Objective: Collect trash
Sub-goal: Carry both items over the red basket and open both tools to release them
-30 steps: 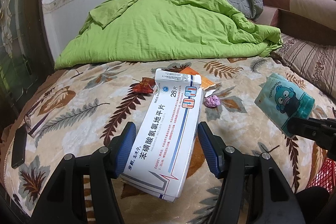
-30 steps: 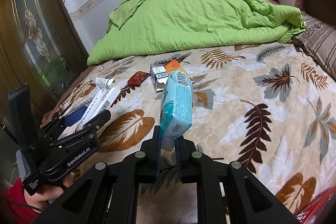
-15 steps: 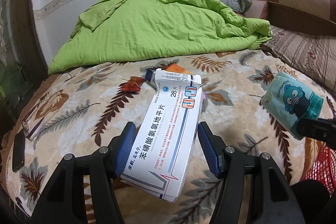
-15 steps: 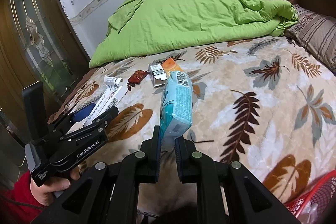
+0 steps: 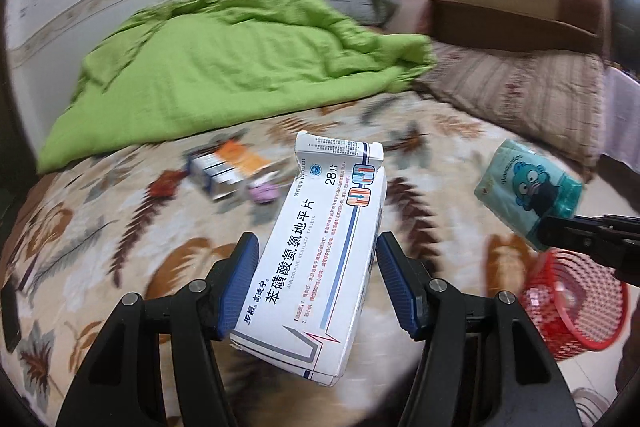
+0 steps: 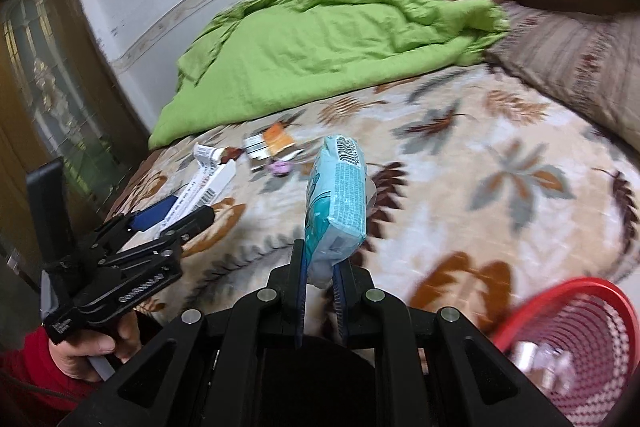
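Carry step in hand: medicine box (image 5: 320, 259) clamped in left gripper (image 5: 316, 279), tissue pack (image 6: 338, 211) pinched in right gripper (image 6: 320, 291); release over red basket (image 6: 580, 343) judged next.

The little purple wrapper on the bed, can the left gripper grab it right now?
Probably not: the left gripper is already shut on the white medicine box, which fills its jaws, so the purple wrapper must wait.
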A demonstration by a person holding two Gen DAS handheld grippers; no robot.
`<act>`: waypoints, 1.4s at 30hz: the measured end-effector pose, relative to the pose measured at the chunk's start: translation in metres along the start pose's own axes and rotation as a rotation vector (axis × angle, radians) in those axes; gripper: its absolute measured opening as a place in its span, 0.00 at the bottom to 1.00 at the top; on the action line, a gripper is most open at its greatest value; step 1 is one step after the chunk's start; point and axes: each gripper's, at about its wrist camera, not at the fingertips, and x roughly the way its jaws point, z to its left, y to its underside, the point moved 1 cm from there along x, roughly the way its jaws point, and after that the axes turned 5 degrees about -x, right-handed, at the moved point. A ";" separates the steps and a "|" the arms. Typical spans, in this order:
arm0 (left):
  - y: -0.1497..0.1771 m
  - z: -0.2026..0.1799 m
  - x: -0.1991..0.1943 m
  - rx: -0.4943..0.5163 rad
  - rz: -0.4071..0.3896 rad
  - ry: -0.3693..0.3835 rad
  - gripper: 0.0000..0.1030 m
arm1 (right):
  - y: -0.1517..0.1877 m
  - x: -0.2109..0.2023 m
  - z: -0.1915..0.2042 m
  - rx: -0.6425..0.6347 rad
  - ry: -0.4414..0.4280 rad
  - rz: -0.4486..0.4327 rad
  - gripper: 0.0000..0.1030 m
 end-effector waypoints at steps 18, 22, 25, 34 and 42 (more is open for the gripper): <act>-0.016 -0.164 -0.008 0.172 0.080 0.374 0.59 | 0.049 -0.104 -0.110 0.235 0.242 -0.026 0.13; -0.006 -0.194 -0.005 0.211 0.122 0.431 0.59 | 0.067 -0.112 -0.126 0.281 0.275 -0.002 0.13; 0.002 -0.210 0.000 0.230 0.160 0.460 0.59 | 0.080 -0.114 -0.138 0.318 0.298 0.023 0.13; 0.017 -0.238 0.017 0.242 0.292 0.575 0.63 | 0.107 -0.113 -0.162 0.420 0.337 0.090 0.18; 0.009 -0.222 0.013 0.209 0.266 0.555 0.64 | 0.091 -0.127 -0.156 0.394 0.353 0.027 0.28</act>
